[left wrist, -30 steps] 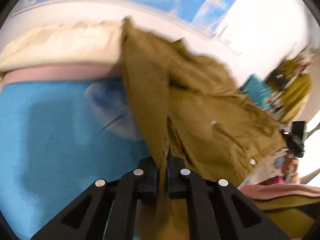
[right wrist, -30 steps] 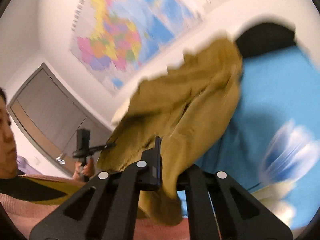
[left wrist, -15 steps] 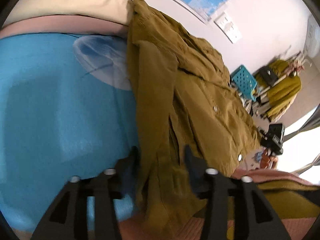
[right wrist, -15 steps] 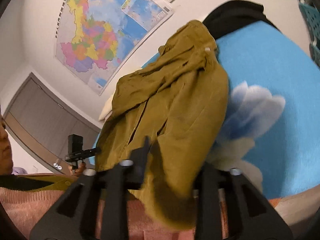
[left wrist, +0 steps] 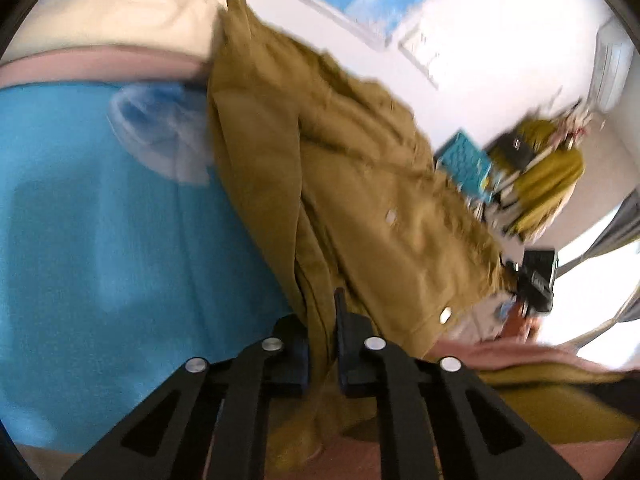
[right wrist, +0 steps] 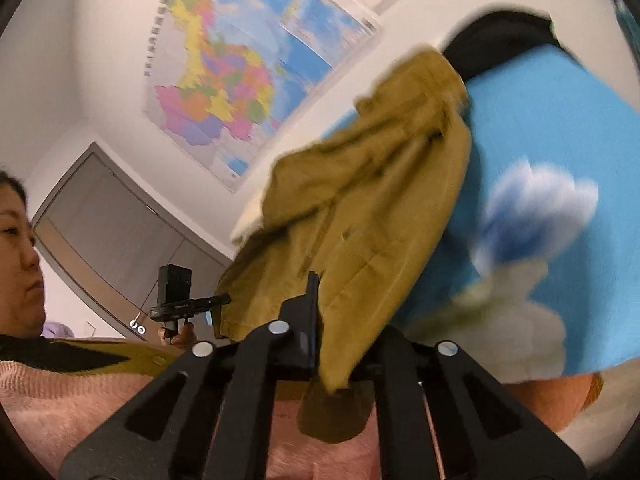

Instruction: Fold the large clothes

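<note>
An olive-brown jacket (left wrist: 360, 200) with snap buttons lies stretched across a blue bedsheet (left wrist: 100, 240). My left gripper (left wrist: 320, 328) has its jaws closing tight on the jacket's near edge, and fabric bunches between the pads. In the right wrist view the same jacket (right wrist: 380, 200) runs from the bed to my right gripper (right wrist: 344, 320), whose jaws are closing on another part of that edge. A fold hangs below its fingers. Each view shows the other hand-held gripper: the right one (left wrist: 536, 276) and the left one (right wrist: 176, 300).
A cream pillow (left wrist: 120, 16) and a pink blanket (left wrist: 100, 68) lie at the bed's far end, a black garment (right wrist: 500, 40) at the other. A teal basket (left wrist: 466, 164) and clutter stand by the wall. The person's pink sweater (right wrist: 80, 392) is close behind.
Half a second ago both grippers stood open with the jacket's edge loose between the fingers. Both are now shut on it again, and both hands have sunk a little.
</note>
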Tool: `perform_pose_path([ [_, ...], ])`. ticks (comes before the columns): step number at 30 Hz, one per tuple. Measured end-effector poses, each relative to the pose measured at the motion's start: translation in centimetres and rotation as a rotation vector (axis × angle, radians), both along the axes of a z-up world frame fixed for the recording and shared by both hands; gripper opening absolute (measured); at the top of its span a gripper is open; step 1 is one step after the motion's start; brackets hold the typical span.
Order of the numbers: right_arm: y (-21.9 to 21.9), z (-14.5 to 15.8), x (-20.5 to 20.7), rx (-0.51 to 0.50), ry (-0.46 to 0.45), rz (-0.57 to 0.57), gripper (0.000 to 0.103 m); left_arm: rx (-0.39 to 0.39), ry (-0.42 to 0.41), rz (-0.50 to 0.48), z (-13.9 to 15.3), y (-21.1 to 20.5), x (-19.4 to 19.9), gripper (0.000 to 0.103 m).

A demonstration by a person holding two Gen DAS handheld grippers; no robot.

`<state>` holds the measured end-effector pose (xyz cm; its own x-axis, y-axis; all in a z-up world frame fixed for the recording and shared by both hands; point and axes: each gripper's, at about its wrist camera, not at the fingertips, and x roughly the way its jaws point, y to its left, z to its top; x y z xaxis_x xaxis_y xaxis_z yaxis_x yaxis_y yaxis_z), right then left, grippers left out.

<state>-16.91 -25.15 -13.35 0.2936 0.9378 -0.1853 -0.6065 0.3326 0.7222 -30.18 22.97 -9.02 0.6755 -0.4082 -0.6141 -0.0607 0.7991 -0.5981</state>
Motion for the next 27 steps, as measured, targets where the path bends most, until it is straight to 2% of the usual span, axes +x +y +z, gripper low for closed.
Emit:
perform_pose_path([
  [2, 0.2, 2.3, -0.4, 0.006, -0.064, -0.003, 0.005, -0.045, -0.053, 0.028, 1.7, 1.1, -0.5, 0.005],
  [6, 1.0, 5.0, 0.6, 0.038, -0.115, -0.010, 0.005, -0.109, -0.112, 0.059, 3.9, 1.8, -0.3, 0.004],
  [8, 1.1, 6.2, 1.9, 0.060, -0.125, -0.013, 0.005, -0.091, -0.112, 0.077, 4.7, 1.8, 0.6, 0.004],
  [15, 1.6, 9.1, 6.6, 0.095, -0.125, -0.052, 0.005, -0.163, -0.101, 0.173, 6.1, 5.6, 2.7, 0.004],
  [17, 2.0, 10.0, 8.3, 0.110, -0.116, -0.052, 0.005, -0.152, -0.102, 0.176, 7.0, 6.6, 3.2, 0.005],
  [27, 5.3, 13.5, 15.7, 0.060, -0.093, -0.071, 0.005, -0.045, -0.088, 0.195, 10.8, 9.4, 9.0, 0.005],
])
